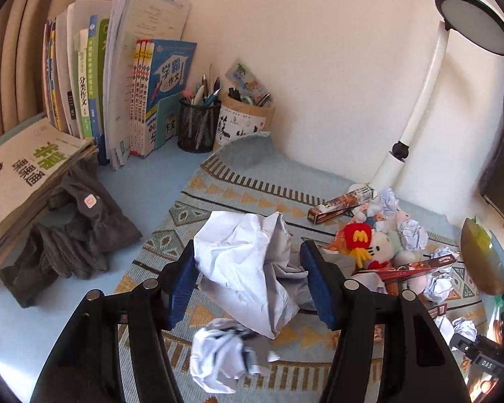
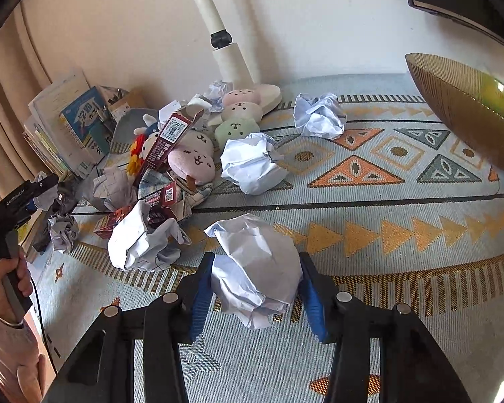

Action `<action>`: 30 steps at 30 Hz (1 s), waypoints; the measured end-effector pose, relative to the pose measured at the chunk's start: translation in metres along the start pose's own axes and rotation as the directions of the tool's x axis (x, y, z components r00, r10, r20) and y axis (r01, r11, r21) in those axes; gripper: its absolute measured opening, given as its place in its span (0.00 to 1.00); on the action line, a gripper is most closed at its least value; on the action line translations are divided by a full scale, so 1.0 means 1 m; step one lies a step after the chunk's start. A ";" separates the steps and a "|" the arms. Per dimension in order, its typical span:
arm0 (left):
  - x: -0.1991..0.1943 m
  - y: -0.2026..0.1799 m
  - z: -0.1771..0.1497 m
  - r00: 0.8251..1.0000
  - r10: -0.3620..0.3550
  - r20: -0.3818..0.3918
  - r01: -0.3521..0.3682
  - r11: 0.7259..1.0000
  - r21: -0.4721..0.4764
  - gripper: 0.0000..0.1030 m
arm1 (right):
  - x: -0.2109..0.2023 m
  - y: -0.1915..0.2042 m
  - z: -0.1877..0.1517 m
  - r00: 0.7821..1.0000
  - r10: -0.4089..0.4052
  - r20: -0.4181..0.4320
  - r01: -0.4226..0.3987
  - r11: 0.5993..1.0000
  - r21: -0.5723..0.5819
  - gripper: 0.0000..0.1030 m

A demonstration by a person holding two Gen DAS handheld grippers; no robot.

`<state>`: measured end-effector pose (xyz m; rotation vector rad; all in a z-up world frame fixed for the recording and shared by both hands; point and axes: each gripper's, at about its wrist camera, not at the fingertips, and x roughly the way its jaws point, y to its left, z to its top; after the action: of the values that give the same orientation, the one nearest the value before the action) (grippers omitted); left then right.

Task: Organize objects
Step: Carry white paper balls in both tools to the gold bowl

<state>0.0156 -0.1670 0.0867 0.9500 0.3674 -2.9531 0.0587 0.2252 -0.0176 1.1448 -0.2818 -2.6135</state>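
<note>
Jaws around crumpled paper (image 1: 248, 262)

— What are you gripping with the right gripper (image 2: 257, 288)?

— Your blue-padded fingers (image 2: 200, 297) are pressing both sides of a crumpled white paper ball (image 2: 257, 268) lying on the patterned woven mat (image 2: 369, 201).

— And beyond it?

— More crumpled paper (image 2: 252, 163) is lying beside a pile of pastel plush toys (image 2: 215, 134); your left hand (image 2: 8, 282) is holding the other handle.
</note>
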 end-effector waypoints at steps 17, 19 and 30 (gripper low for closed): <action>0.026 -0.234 0.018 0.957 -0.279 -0.076 0.289 0.926 0.243 0.56 | -0.073 -0.081 0.103 0.963 -0.110 0.246 0.108 0.994 0.023 0.46; 0.034 -0.267 0.020 0.941 -0.326 -0.089 0.338 0.907 0.253 0.56 | -0.081 -0.103 0.120 0.950 -0.180 0.256 0.170 0.984 0.062 0.46; 0.072 -0.436 -0.002 0.884 -0.411 -0.222 0.466 0.815 0.345 0.56 | -0.086 -0.197 0.159 0.910 -0.360 0.207 0.320 0.926 0.201 0.46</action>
<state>-0.0804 0.2613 0.1382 1.2676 -0.0181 -3.4813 -0.0372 0.4501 0.0916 0.9993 -0.3807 -3.0994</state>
